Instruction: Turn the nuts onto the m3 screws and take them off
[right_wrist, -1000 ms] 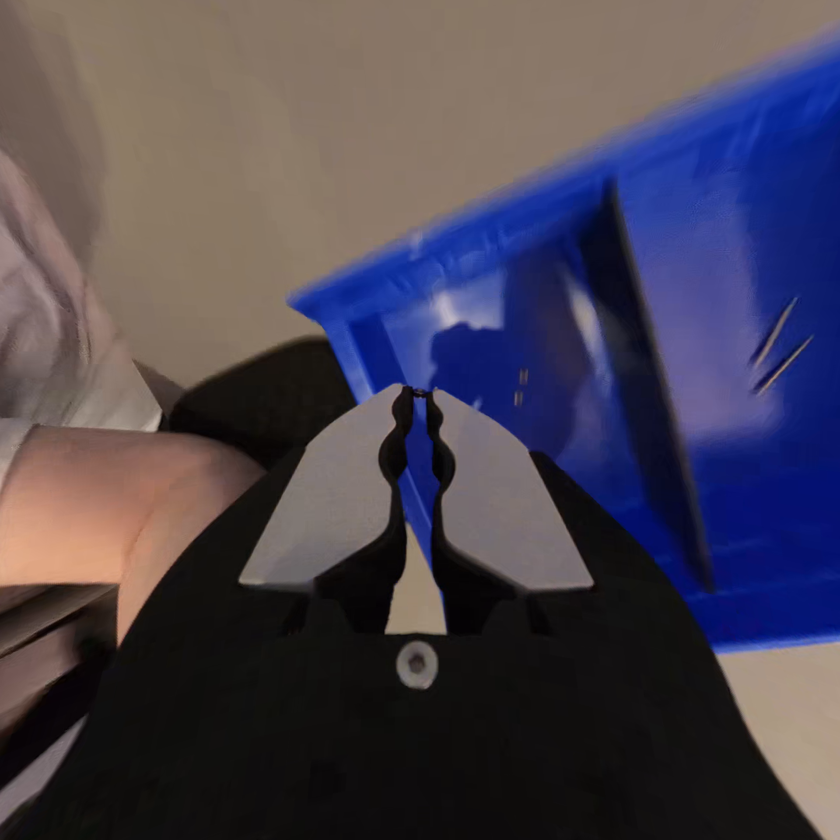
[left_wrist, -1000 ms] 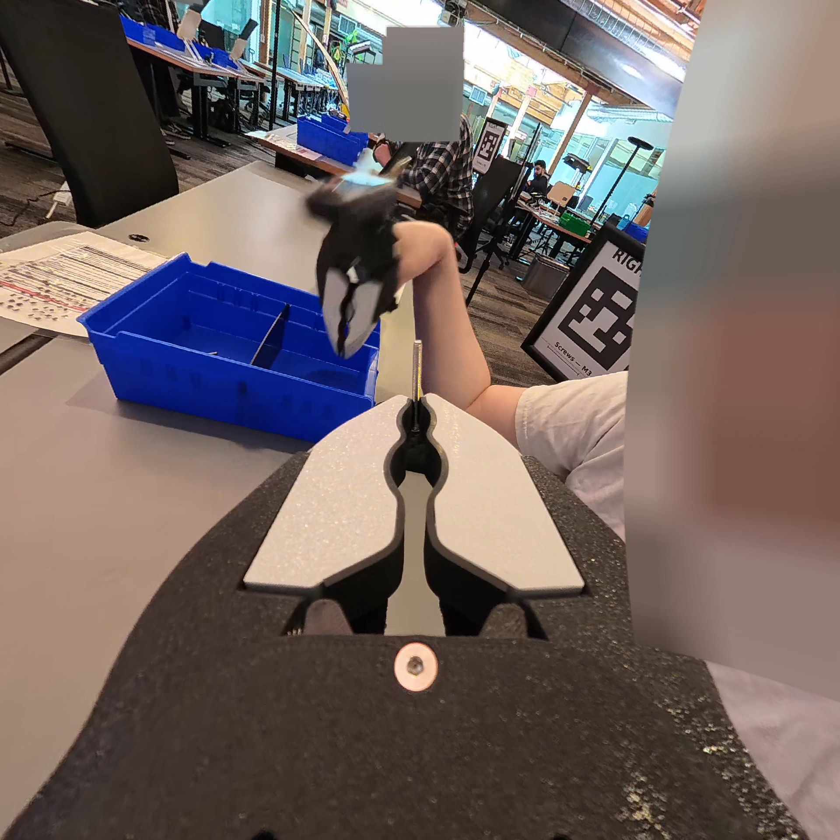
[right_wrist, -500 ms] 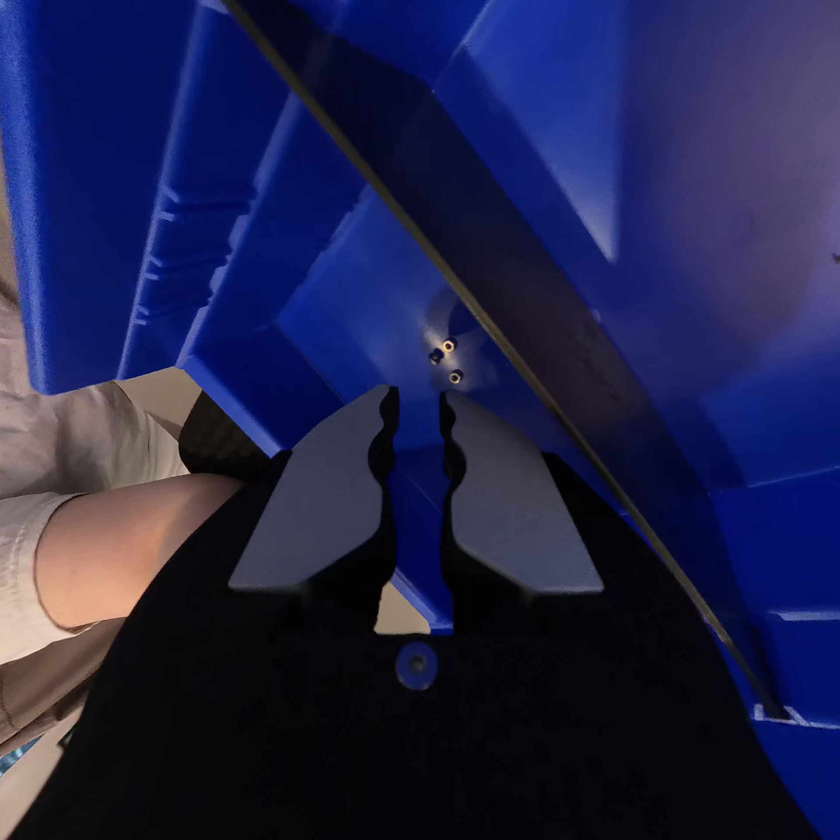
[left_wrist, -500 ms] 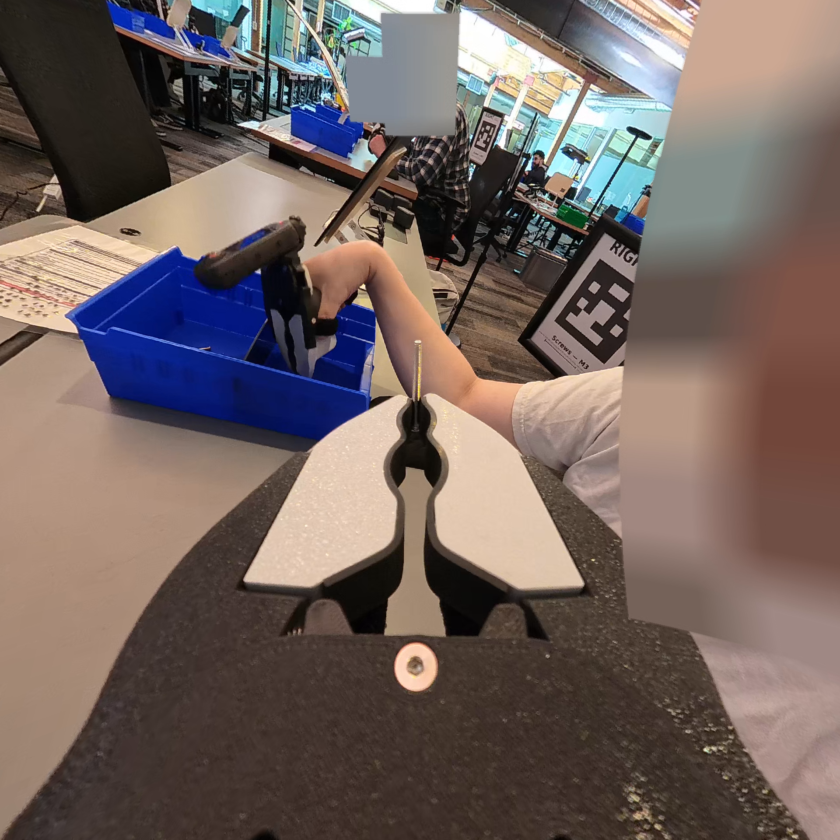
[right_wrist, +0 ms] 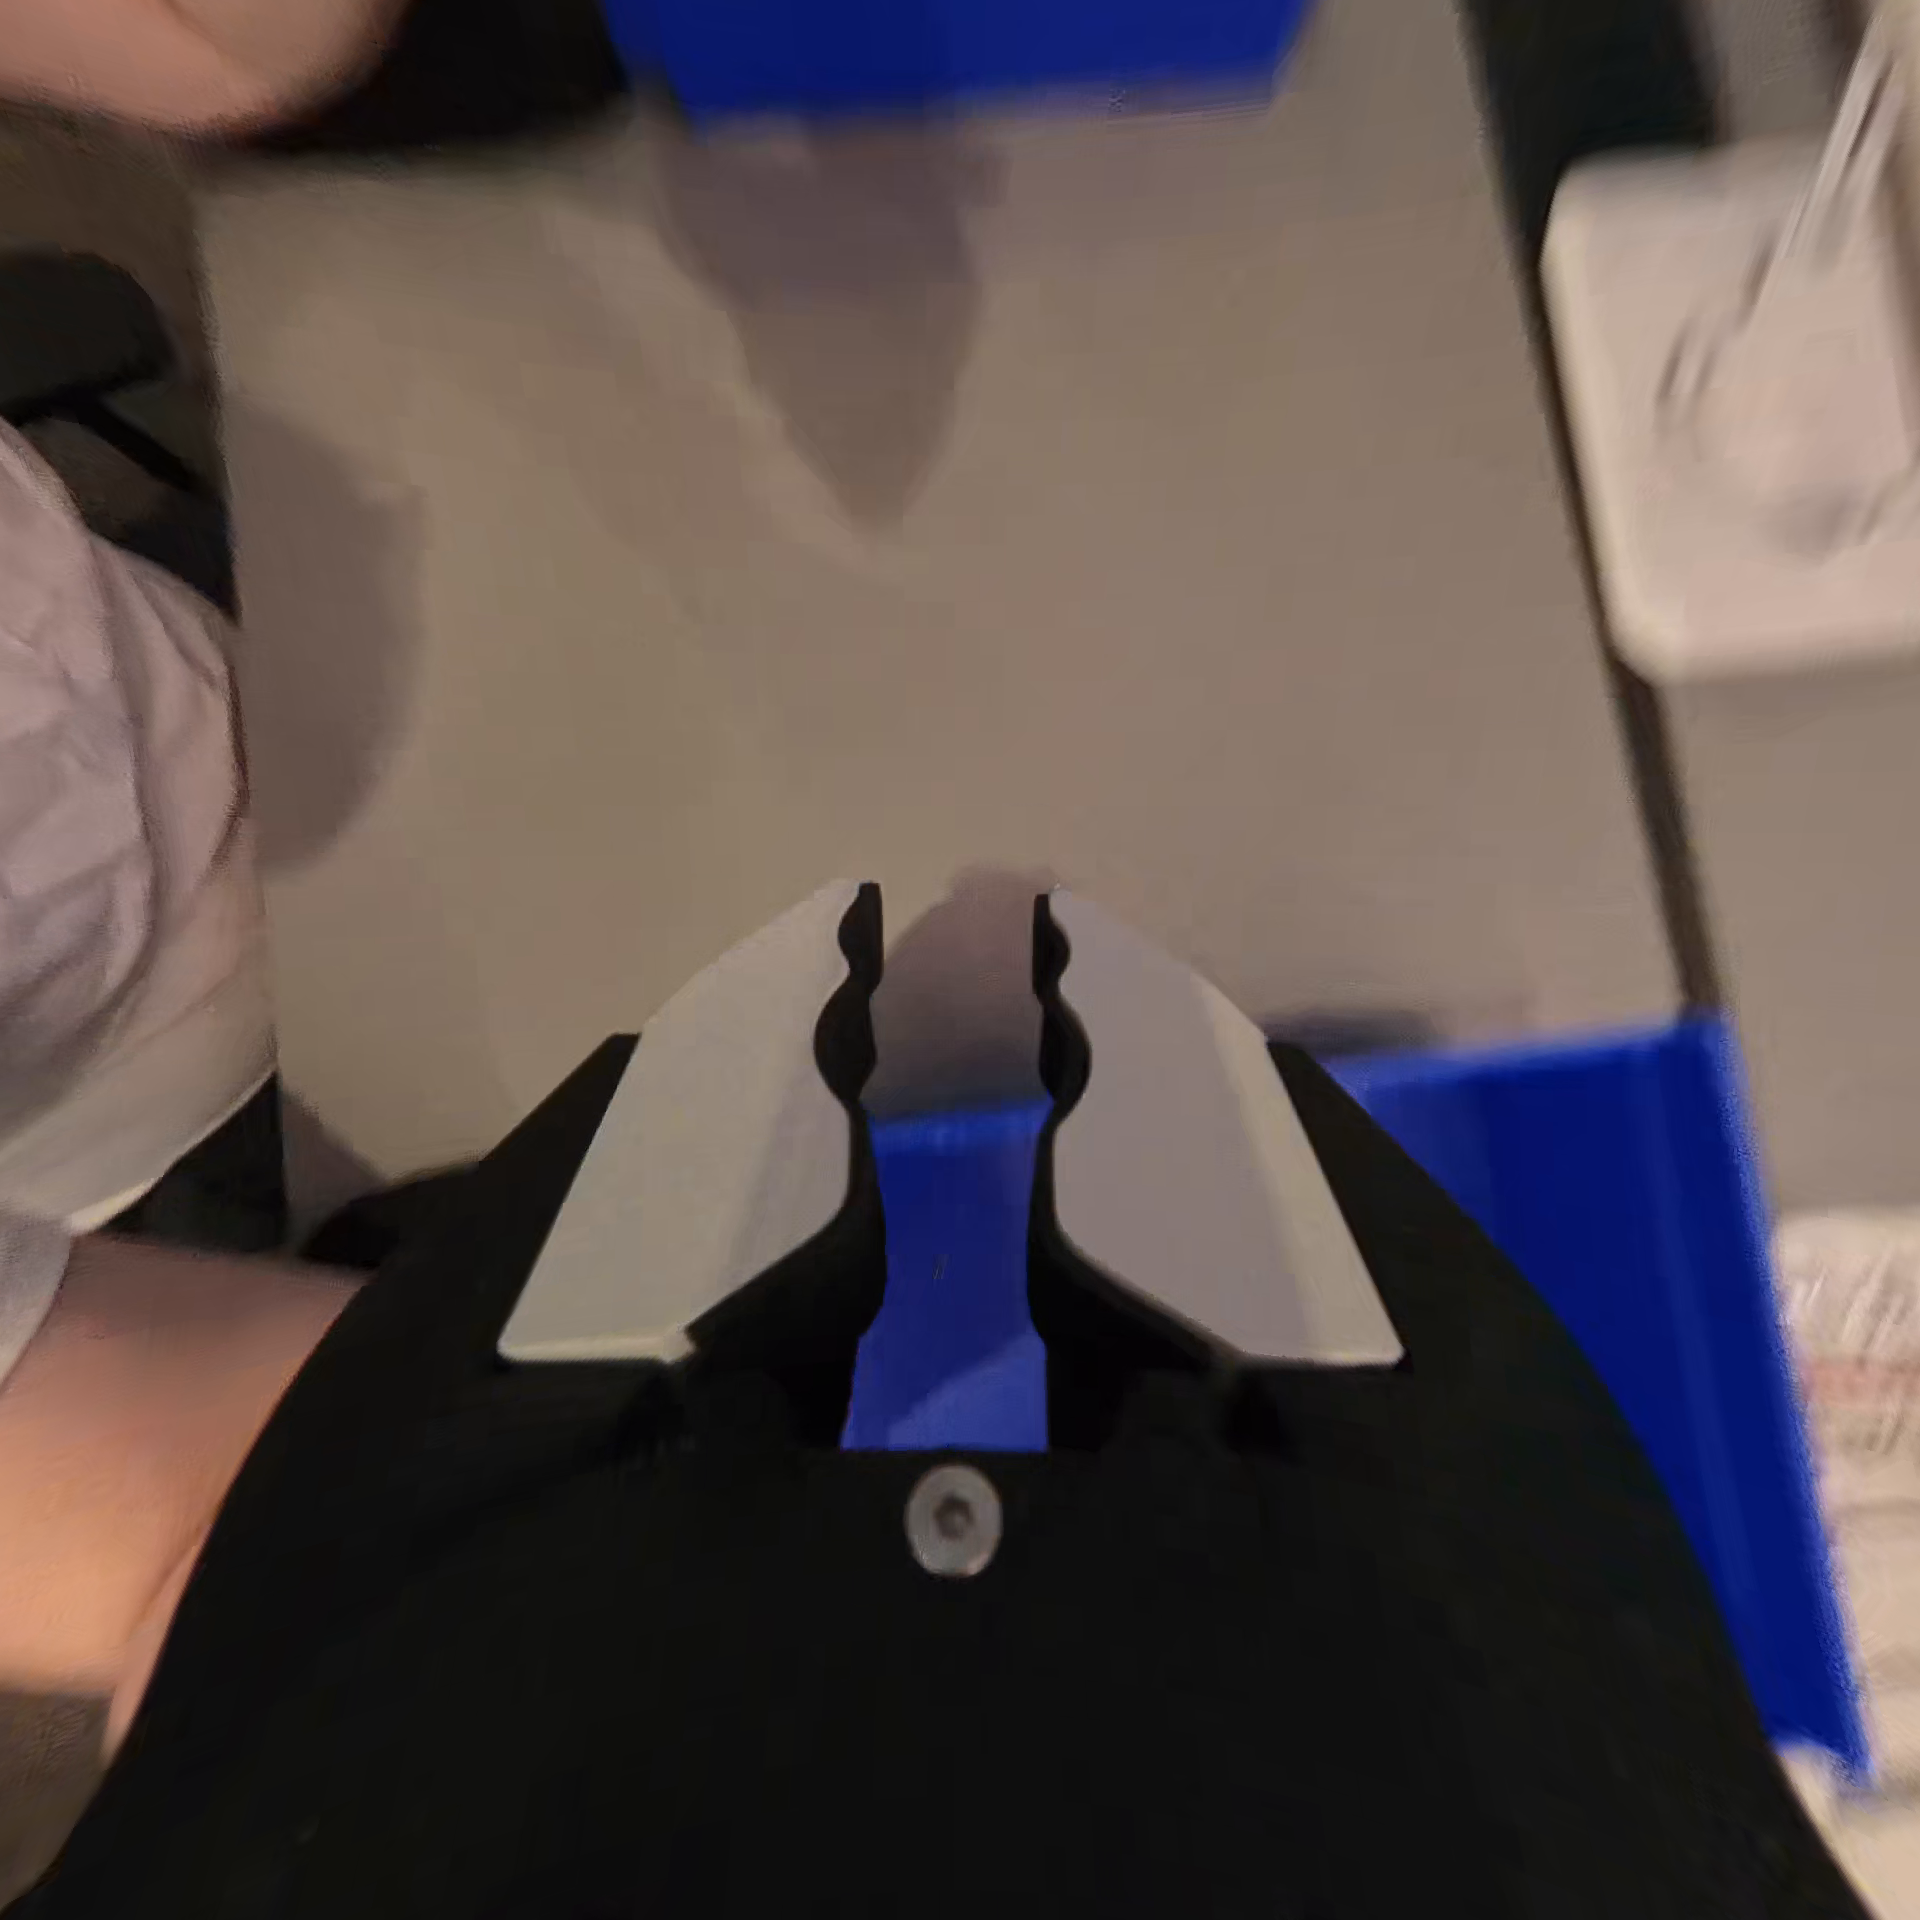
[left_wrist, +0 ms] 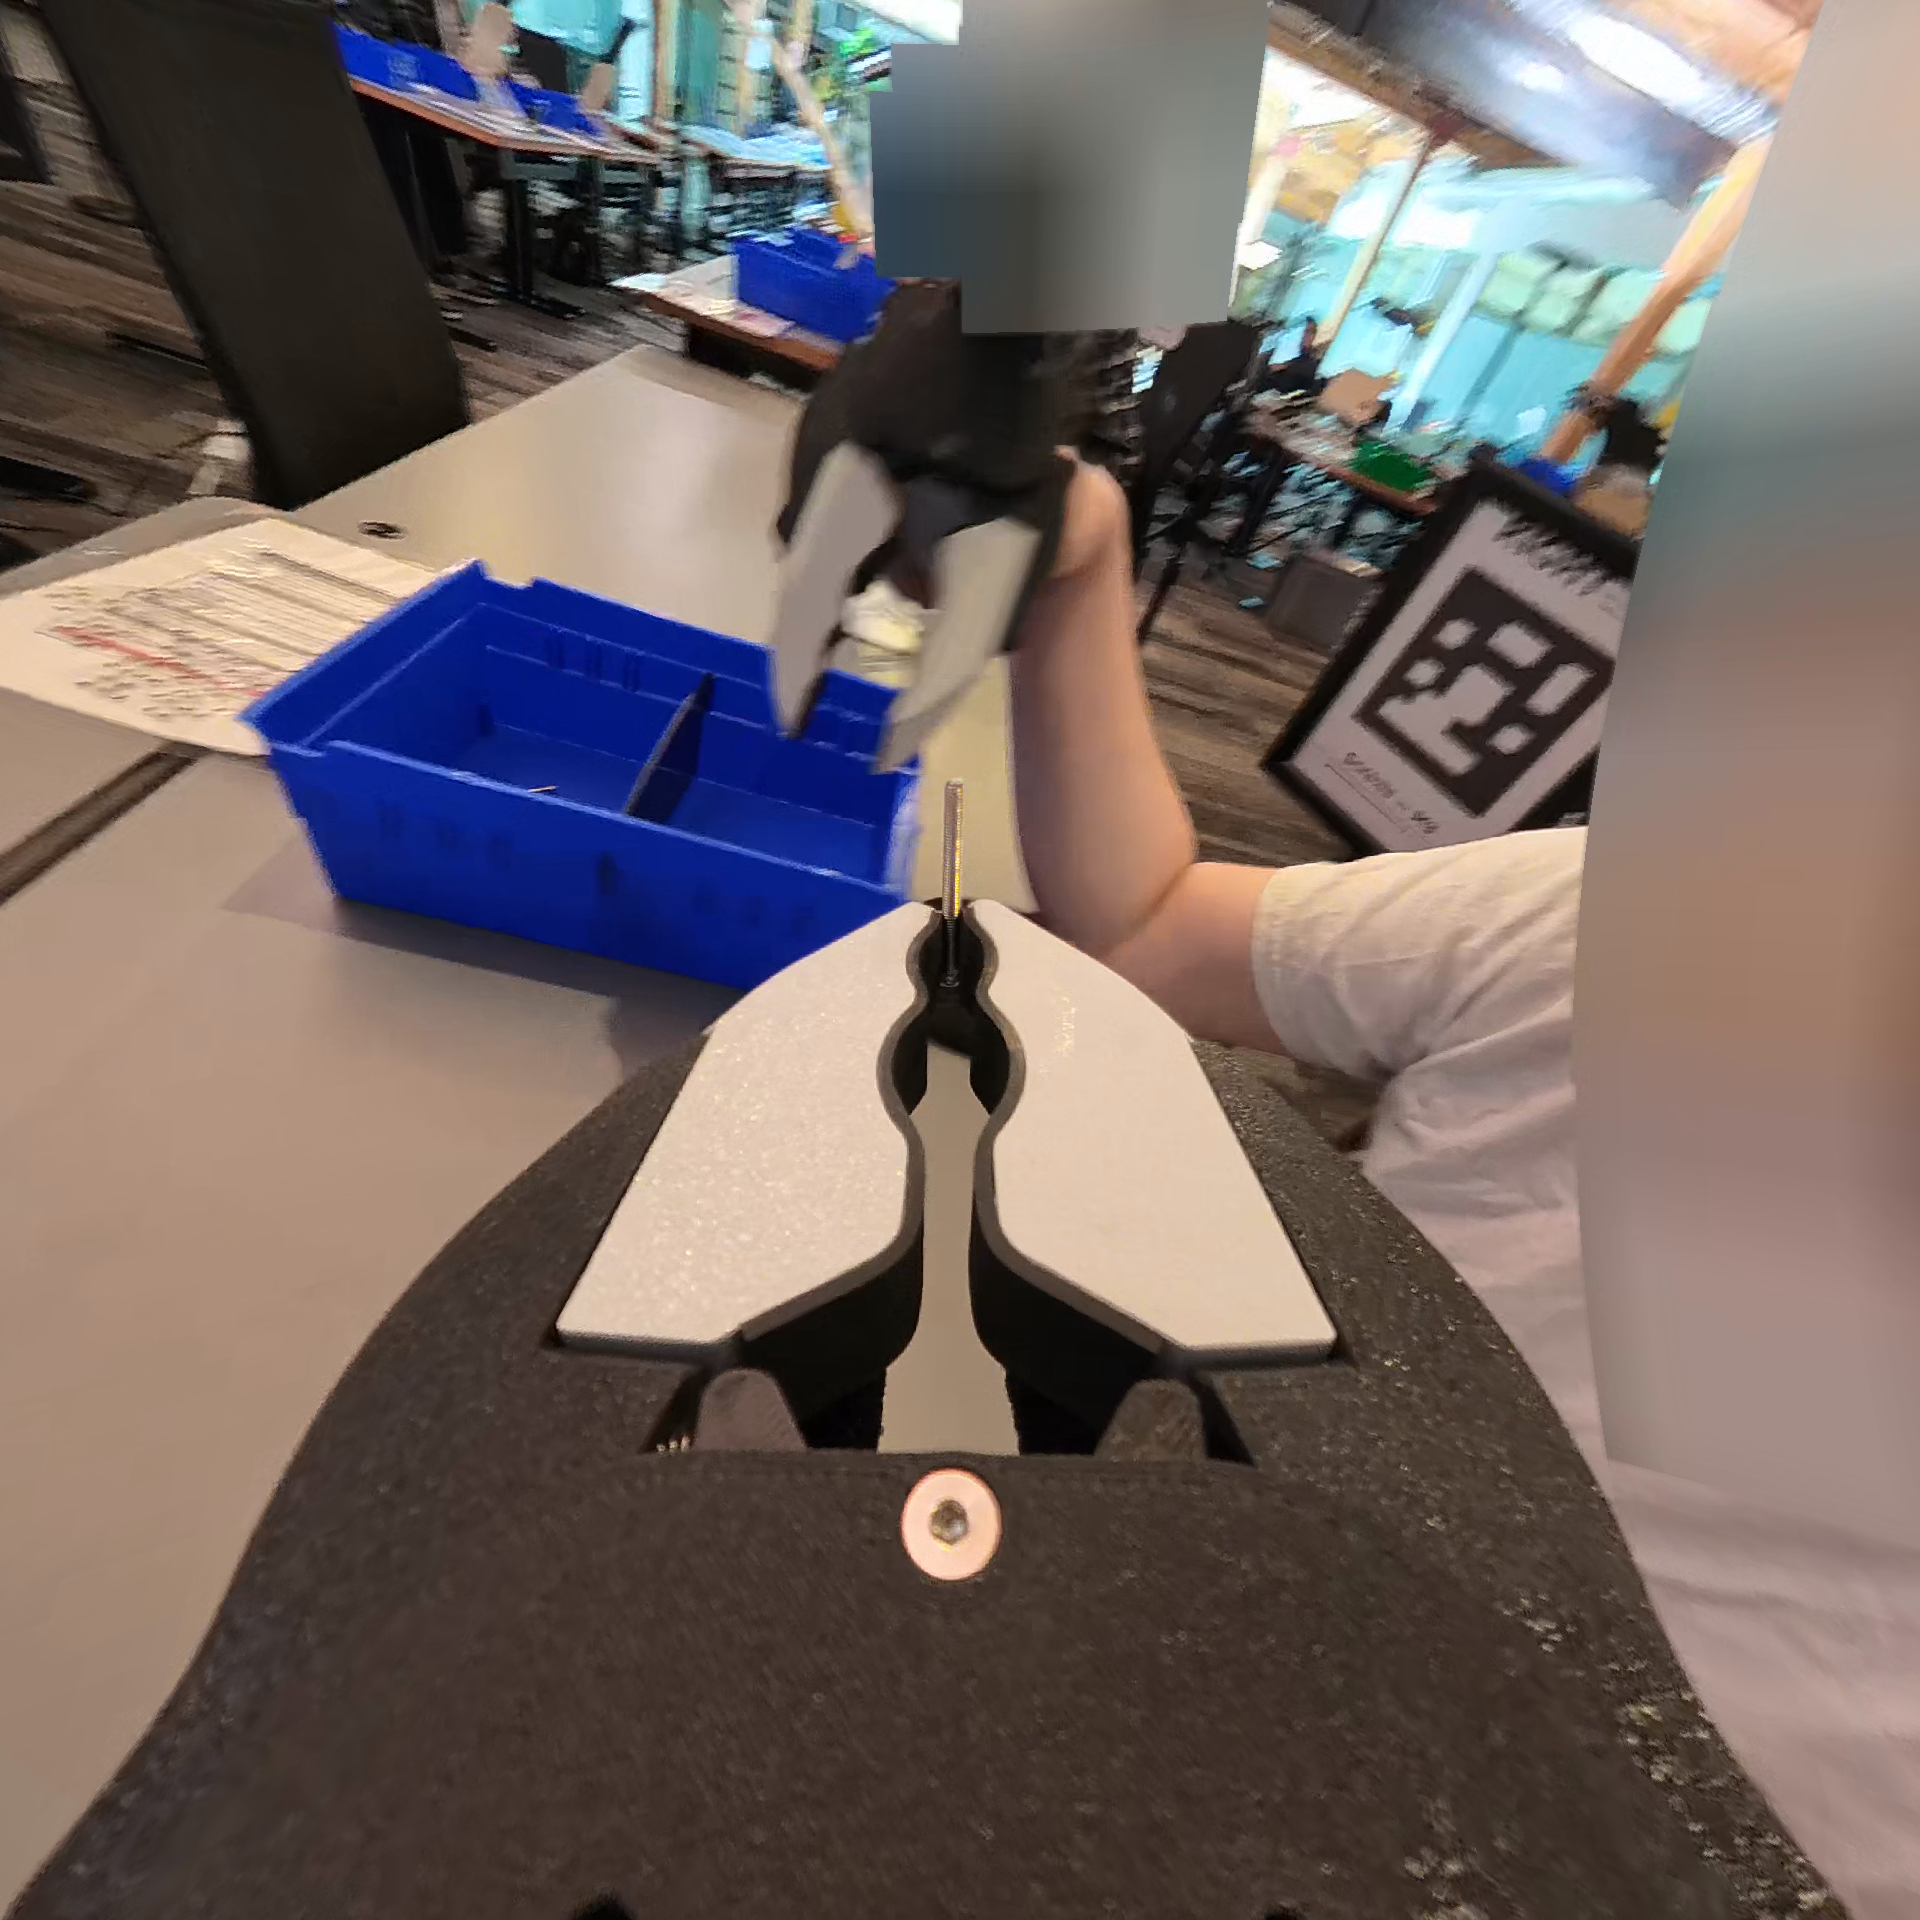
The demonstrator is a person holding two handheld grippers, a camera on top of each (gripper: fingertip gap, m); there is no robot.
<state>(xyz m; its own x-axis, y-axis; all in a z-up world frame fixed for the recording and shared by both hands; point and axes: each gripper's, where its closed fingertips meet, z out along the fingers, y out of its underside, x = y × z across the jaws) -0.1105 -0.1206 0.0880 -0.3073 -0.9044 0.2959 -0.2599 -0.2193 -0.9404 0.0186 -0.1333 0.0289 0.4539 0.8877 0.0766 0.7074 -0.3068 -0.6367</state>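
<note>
My left gripper is shut on a thin silver M3 screw that stands upright out of its tips. My right gripper hangs open and empty above the right end of the blue bin, just left of and above the screw tip. In the blurred right wrist view the right gripper is open with nothing between its tips, over grey table, with the blue bin below it. No nut shows on the screw or in either gripper.
The blue bin has a dark divider and a thin screw in its left compartment. A printed sheet lies left of it. A framed marker sign stands at the right. My arm crosses behind the screw.
The right gripper, shut on a nut a second ago, dipped into the bin, opened, and has lifted out empty above the bin's right end. The left gripper holds the screw still.
</note>
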